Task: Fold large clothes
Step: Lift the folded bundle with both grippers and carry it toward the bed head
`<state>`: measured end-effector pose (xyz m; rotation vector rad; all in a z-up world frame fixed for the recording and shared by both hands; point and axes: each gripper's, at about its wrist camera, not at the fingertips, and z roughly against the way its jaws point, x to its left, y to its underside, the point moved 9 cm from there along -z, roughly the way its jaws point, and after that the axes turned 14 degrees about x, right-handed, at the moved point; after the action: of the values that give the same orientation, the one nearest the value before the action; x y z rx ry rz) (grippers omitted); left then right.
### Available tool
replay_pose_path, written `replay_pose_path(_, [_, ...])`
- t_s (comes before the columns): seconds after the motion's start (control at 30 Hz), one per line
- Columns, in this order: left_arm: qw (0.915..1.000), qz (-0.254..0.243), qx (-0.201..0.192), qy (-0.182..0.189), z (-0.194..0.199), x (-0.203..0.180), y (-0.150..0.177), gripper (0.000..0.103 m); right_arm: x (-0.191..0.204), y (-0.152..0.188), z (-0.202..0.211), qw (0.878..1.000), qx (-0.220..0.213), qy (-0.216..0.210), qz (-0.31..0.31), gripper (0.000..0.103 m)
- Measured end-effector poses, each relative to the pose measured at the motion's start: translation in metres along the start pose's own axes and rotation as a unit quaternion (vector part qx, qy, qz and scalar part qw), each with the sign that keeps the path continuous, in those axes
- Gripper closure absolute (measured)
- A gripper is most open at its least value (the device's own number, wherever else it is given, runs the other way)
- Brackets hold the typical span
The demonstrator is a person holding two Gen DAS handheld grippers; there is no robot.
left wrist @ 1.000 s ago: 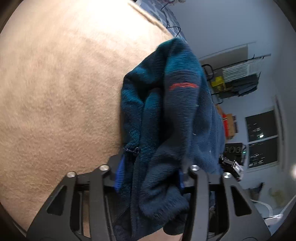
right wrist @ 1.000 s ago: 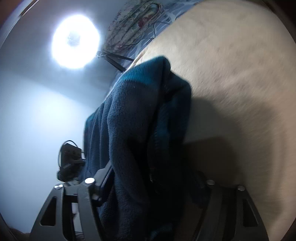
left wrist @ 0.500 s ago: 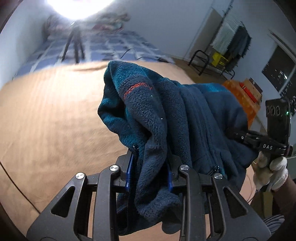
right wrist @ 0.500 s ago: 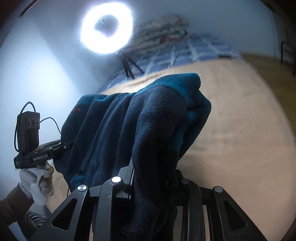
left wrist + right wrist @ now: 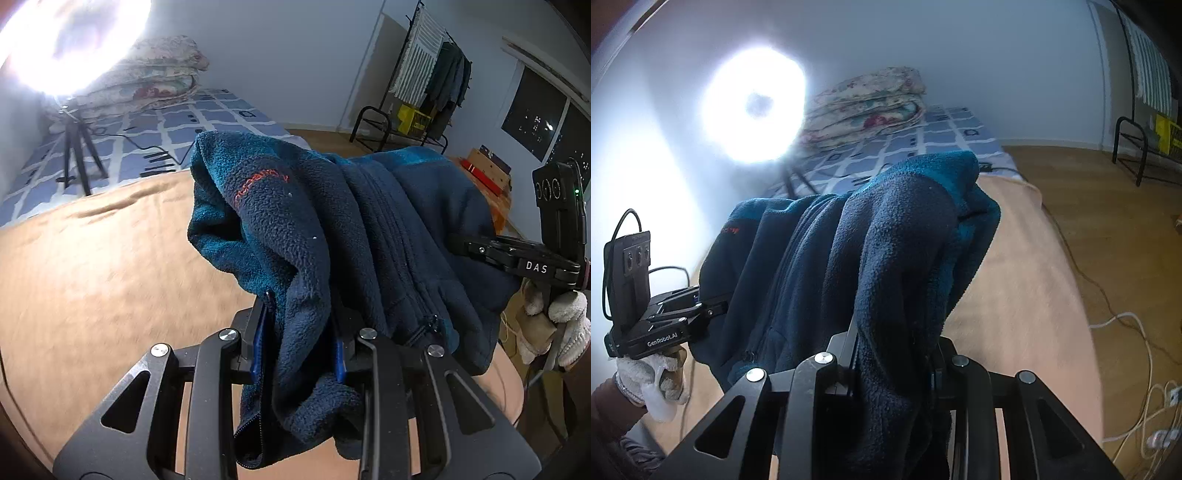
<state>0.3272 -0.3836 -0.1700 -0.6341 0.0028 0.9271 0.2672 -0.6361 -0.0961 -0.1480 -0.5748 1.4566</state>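
A dark blue and teal fleece jacket (image 5: 332, 240) with a zip and a small red logo hangs bunched between my two grippers, lifted above a tan blanket (image 5: 92, 277). My left gripper (image 5: 299, 354) is shut on one edge of the jacket, beside the zip. My right gripper (image 5: 894, 354) is shut on the other edge of the jacket (image 5: 886, 258). The right gripper also shows at the right of the left wrist view (image 5: 480, 251), and the left gripper at the left of the right wrist view (image 5: 701, 306). The jacket hides the fingertips.
The tan blanket (image 5: 1015, 295) covers the near part of a bed with a blue-and-white checked sheet (image 5: 184, 125). A ring light on a tripod (image 5: 74, 147) and folded quilts (image 5: 155, 81) stand at the far end. A clothes rack (image 5: 424, 81) and floor cables (image 5: 1137, 332) lie to the right.
Both grippers have tilted up from looking down at the blanket to looking across the bed, and have lifted the jacket. Both stay shut on it.
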Motion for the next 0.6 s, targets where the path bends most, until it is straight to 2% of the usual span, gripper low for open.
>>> replay_pose_path(0.27, [0.9983, 0.043, 0.017, 0.037, -0.063, 0.028, -0.056, 0.077, -0.05, -0.053, -0.043, 1.0, 0.007, 0.019, -0.02, 0.078])
replay_pose_path(0.6, [0.9991, 0.039, -0.004, 0.017, -0.1, 0.03, -0.133, 0.077, -0.099, -0.135, -0.077, 0.999, 0.0, 0.043, -0.024, 0.078])
